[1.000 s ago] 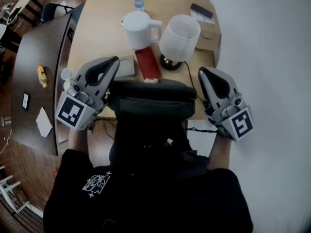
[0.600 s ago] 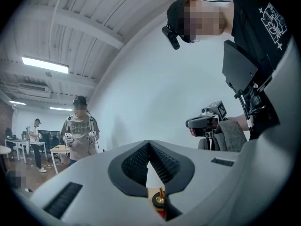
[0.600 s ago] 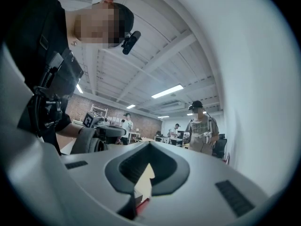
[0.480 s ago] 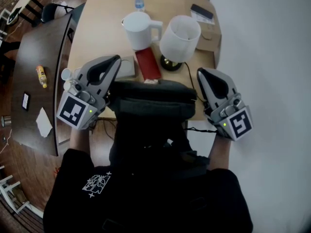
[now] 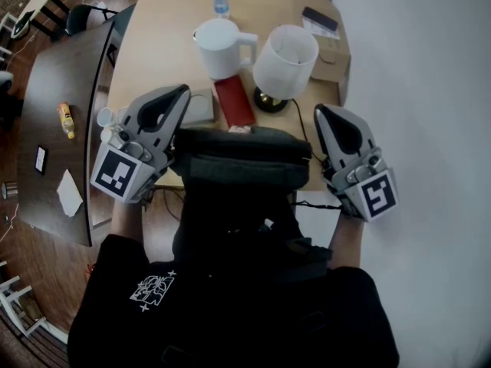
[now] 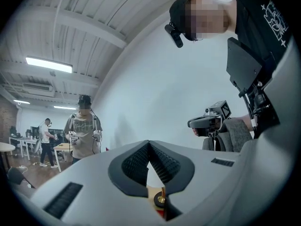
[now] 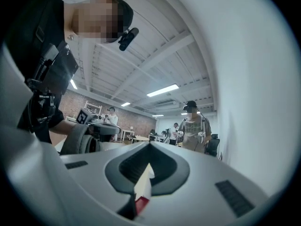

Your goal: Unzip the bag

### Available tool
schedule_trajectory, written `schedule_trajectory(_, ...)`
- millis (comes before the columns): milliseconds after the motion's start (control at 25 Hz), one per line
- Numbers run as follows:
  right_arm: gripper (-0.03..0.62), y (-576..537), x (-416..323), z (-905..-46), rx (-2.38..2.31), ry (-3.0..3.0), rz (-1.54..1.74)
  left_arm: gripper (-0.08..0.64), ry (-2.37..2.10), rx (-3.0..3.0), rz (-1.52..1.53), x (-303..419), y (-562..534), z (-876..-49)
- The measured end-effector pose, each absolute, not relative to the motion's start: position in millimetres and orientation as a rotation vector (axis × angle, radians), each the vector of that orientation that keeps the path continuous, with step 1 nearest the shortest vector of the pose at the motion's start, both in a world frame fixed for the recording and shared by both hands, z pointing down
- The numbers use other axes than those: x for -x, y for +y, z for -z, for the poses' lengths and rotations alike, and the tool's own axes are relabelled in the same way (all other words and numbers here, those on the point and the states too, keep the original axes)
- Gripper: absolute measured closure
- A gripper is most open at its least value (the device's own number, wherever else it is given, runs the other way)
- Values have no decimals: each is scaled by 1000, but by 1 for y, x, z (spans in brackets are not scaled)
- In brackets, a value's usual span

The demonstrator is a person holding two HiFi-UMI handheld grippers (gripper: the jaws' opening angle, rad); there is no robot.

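Bag sits mid-frame, its top at the lower edge of the worktop. Fabric is dark and the zip line can't be read.

Left hand-held gripper is just beside the bag's left end, right hand-held gripper just beside its right end. Both have jaws pressed together with nothing between them.

Judgement: the scene fits a zip closed or one already drawn open. The next move hangs on seeing the slider, which no view shows.

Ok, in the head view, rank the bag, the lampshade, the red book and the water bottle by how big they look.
1. bag, clearly largest
2. lampshade
3. red book
4. water bottle, smallest, though it stands farthest from the camera
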State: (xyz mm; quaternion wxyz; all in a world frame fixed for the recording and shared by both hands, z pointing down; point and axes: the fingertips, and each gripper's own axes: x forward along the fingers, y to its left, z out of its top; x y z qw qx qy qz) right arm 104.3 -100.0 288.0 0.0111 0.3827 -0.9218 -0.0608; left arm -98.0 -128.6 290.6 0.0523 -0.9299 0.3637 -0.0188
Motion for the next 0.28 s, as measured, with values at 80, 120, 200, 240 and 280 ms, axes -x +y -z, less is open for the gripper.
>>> schedule_trajectory(80, 577, -101, -106, -289, -1210, -2865, 188, 563, 1123, 2823, 49, 99, -130, -291)
schedule_trajectory(120, 577, -102, -106, -290, -1216, -2858, 188, 563, 1128, 2821, 45, 100, -130, -291)
schedule_trajectory(200, 577, -103, -107, -291, -1226, -2846, 186, 563, 1131, 2821, 39, 100, -130, -290)
schedule_trajectory(240, 577, -104, -108, -292, -1231, -2841, 185, 563, 1132, 2822, 38, 100, -130, -290)
schedule_trajectory(280, 577, -104, -109, -292, -1236, -2835, 184, 563, 1134, 2822, 37, 100, -130, -289)
